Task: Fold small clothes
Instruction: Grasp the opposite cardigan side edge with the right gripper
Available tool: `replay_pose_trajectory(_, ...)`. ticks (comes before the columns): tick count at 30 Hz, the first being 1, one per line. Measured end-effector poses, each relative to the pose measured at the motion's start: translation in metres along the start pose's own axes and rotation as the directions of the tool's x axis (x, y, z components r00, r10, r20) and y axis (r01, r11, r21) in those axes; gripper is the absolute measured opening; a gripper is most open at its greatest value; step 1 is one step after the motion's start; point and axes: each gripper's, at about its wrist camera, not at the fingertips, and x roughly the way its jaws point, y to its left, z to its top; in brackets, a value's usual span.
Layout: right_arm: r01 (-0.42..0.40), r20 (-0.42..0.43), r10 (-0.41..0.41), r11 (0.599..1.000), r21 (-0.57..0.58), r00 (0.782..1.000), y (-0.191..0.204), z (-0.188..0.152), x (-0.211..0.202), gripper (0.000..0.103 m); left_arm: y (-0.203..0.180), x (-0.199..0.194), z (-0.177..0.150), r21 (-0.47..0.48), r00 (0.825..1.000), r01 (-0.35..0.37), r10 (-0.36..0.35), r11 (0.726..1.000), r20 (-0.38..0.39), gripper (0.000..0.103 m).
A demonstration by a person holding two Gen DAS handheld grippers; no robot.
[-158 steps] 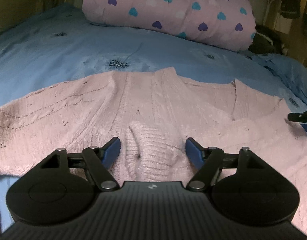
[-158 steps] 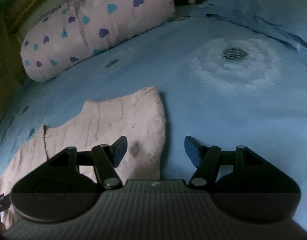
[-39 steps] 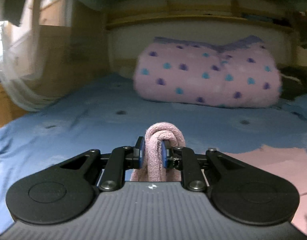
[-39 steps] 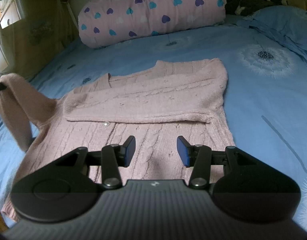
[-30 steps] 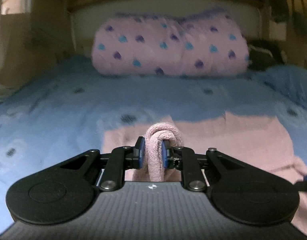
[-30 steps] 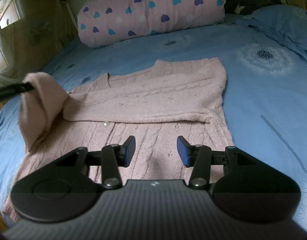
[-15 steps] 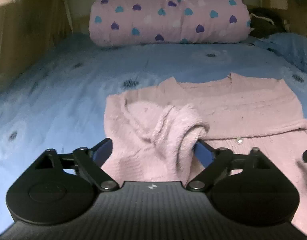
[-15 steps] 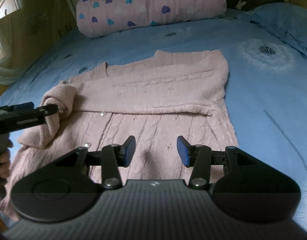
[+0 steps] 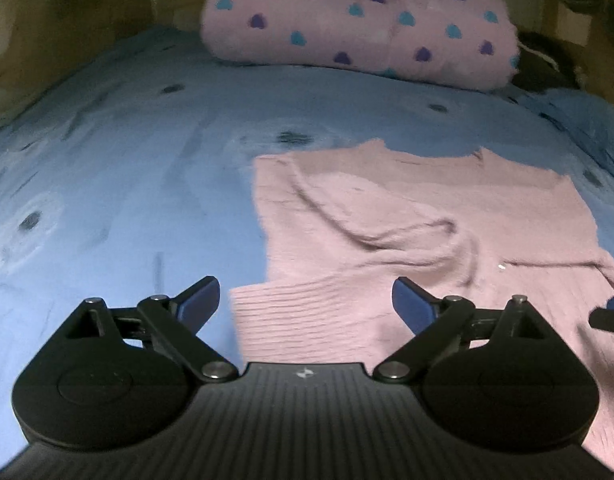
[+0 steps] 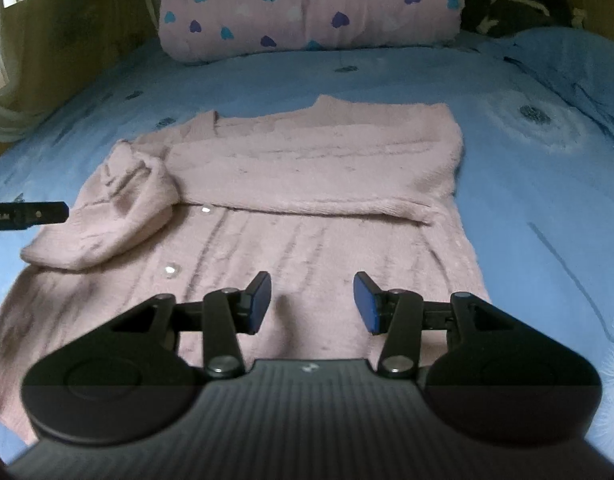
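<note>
Your fuzzy pink knitted cardigan (image 10: pixel 315 184) lies flat on the blue flowered bed sheet (image 10: pixel 527 184). One sleeve is laid straight across the chest. The other sleeve (image 10: pixel 115 216) sits in a lumpy heap on the left side, with its ribbed cuff (image 9: pixel 307 312) right in front of your left gripper (image 9: pixel 305 300).

That gripper is spread wide and holds nothing. Your right gripper (image 10: pixel 312 300) is spread too, empty, just above the bottom part of the cardigan.

Watch that lumpy sleeve. If you fold the body over it now, the bump will stay inside and the fold may come out crooked. The knit is soft and stretchy, so a pull on one edge could drag the neat sleeve out of place.

The big pink pillow with hearts (image 10: pixel 307 8) is far away.
</note>
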Motion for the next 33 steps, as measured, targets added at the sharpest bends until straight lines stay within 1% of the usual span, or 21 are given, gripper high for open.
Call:
replay_pose_trajectory(3,-0.029,0.007,0.029,0.999,-0.021,1.0,0.017,0.006,-0.003,0.048,0.022,0.0,0.002,-0.06,1.0,-0.023,0.022,0.998,-0.016,0.096)
replay_pose_trajectory(5,-0.058,0.016,0.059,0.997,-0.053,0.998,0.035,0.009,-0.004,0.048,0.035,0.001,0.0,-0.111,0.999,-0.044,0.041,0.993,-0.031,0.096)
replay_pose_trajectory(7,-0.085,0.019,0.087,0.993,-0.086,0.996,0.054,0.012,-0.003,0.048,0.046,0.003,-0.001,-0.14,0.998,-0.046,0.039,0.989,-0.051,0.096)
replay_pose_trajectory(9,-0.136,0.003,0.137,0.985,-0.102,0.991,0.073,0.015,0.001,0.048,0.054,0.004,-0.002,-0.159,0.997,-0.054,0.045,0.986,-0.065,0.096)
replay_pose_trajectory(11,-0.192,-0.022,0.191,0.976,-0.102,0.981,0.091,0.019,0.005,0.048,0.062,0.004,-0.003,-0.166,0.995,-0.076,0.065,0.983,-0.071,0.096)
replay_pose_trajectory(14,-0.241,-0.042,0.237,0.961,-0.138,0.971,0.118,0.021,0.01,0.048,0.073,0.003,-0.005,-0.183,0.991,-0.114,0.1,0.976,-0.085,0.096)
replay_pose_trajectory(19,-0.261,-0.089,0.247,0.936,-0.237,0.965,0.162,0.017,0.022,0.048,0.088,0.008,-0.01,-0.238,0.99,-0.089,0.058,0.967,-0.132,0.096)
replay_pose_trajectory(21,-0.267,-0.106,0.248,0.926,-0.268,0.963,0.176,0.015,0.03,0.048,0.093,0.008,-0.01,-0.25,0.989,-0.093,0.06,0.964,-0.137,0.096)
replay_pose_trajectory(23,-0.257,-0.11,0.234,0.914,-0.313,0.966,0.191,0.011,0.035,0.048,0.095,0.008,-0.01,-0.26,0.989,-0.1,0.067,0.96,-0.134,0.096)
replay_pose_trajectory(26,-0.238,-0.101,0.215,0.885,-0.401,0.971,0.211,0.004,0.04,0.048,0.1,0.004,-0.009,-0.281,0.99,-0.099,0.067,0.955,-0.123,0.096)
replay_pose_trajectory(29,-0.24,-0.109,0.214,0.848,-0.473,0.971,0.227,-0.002,0.046,0.048,0.103,0.004,-0.008,-0.299,0.99,-0.099,0.064,0.949,-0.125,0.096)
replay_pose_trajectory(31,-0.246,-0.121,0.214,0.827,-0.506,0.969,0.236,-0.006,0.052,0.048,0.104,0.005,-0.008,-0.308,0.99,-0.098,0.061,0.947,-0.127,0.096)
replay_pose_trajectory(33,-0.233,-0.106,0.21,0.817,-0.527,0.972,0.241,-0.007,0.055,0.048,0.105,0.005,-0.008,-0.314,0.99,-0.099,0.061,0.944,-0.127,0.096)
